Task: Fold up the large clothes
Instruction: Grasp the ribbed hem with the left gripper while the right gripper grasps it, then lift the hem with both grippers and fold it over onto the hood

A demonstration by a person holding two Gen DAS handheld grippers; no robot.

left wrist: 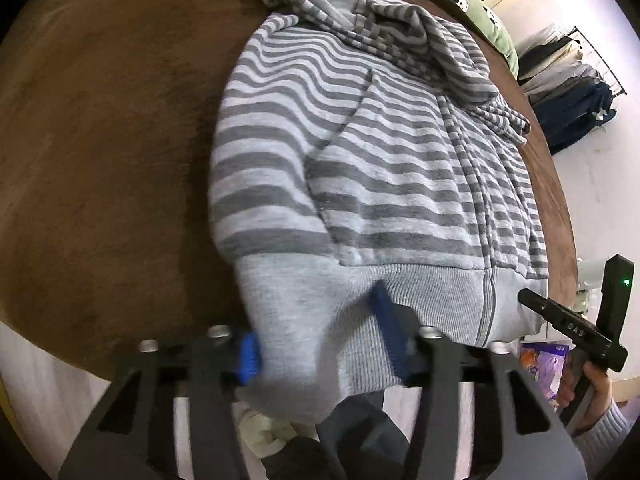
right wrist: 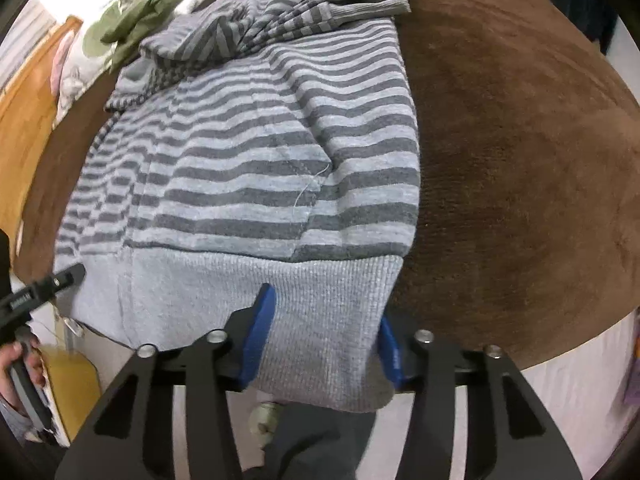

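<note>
A grey-and-white striped zip hoodie point(left wrist: 360, 152) lies flat on the brown bed cover point(left wrist: 100, 140), its hood at the far end and its sleeves folded in. My left gripper point(left wrist: 316, 320) is closed on the plain grey ribbed hem point(left wrist: 432, 292) at the hoodie's left corner, with cloth bunched between the blue pads point(left wrist: 250, 354). My right gripper point(right wrist: 326, 308) grips the same hem point(right wrist: 320, 280) at the right corner of the hoodie point(right wrist: 248, 152), and the fabric fills the gap between its pads point(right wrist: 256, 340). Each gripper's black tip shows at the edge of the other's view.
The brown cover's near edge point(right wrist: 520, 360) runs just under both grippers, with a pale sheet below. A green cushion point(left wrist: 488, 12) lies at the far edge of the bed. Clothes hang on a rack point(left wrist: 572, 92) by the wall. A wooden panel point(right wrist: 24, 120) stands on the left.
</note>
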